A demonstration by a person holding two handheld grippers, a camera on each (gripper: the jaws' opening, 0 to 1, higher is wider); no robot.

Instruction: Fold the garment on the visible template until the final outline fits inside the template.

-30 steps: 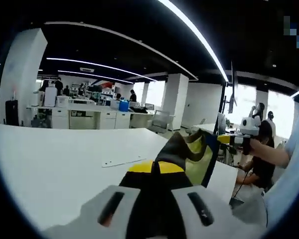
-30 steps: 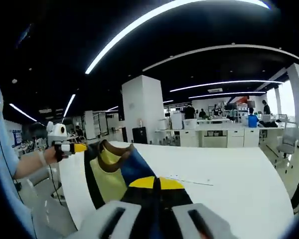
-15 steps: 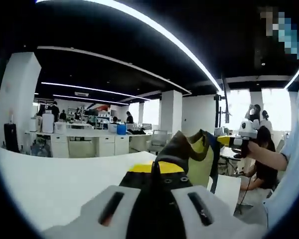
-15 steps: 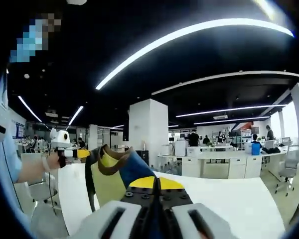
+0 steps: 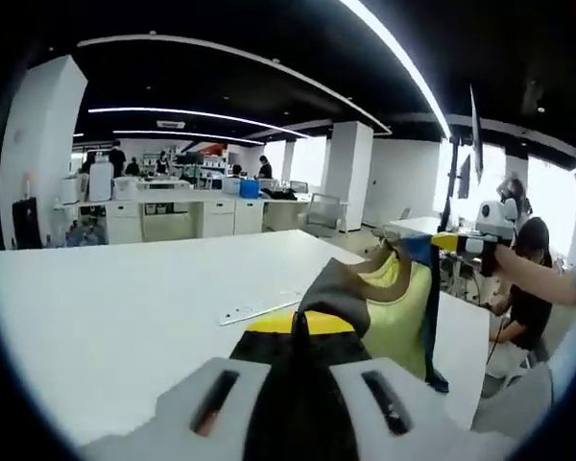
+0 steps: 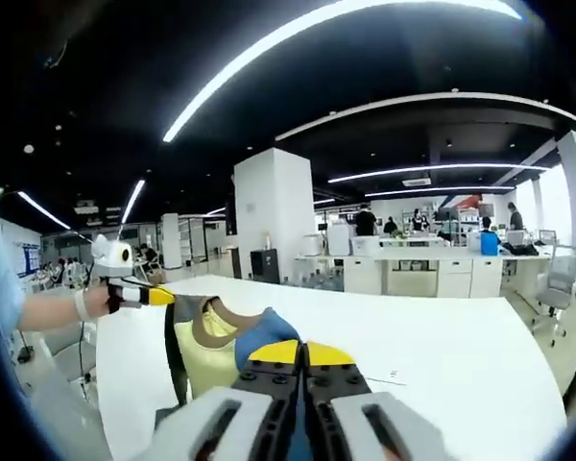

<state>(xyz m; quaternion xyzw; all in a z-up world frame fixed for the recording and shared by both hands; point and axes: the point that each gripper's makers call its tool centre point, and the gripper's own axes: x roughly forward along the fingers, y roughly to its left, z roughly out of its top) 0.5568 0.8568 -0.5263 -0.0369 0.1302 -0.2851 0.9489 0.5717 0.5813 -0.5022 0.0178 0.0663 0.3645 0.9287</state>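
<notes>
Garment (image 5: pixel 394 307) between both clamped tongs

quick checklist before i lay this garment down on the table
1. Left gripper shut on garment: ok.
2. Right gripper shut on garment: ok.
3. Garment spread between the two grippers, hanging clear above the table: ok.
4. Landing area on the table free of clutter: ok, only thin marks on the surface.
5. Template located: cannot tell, its full outline isn't clear in the left or right gripper view.
6. Garment free of twists: cannot tell, the collar area is bunched.
</notes>
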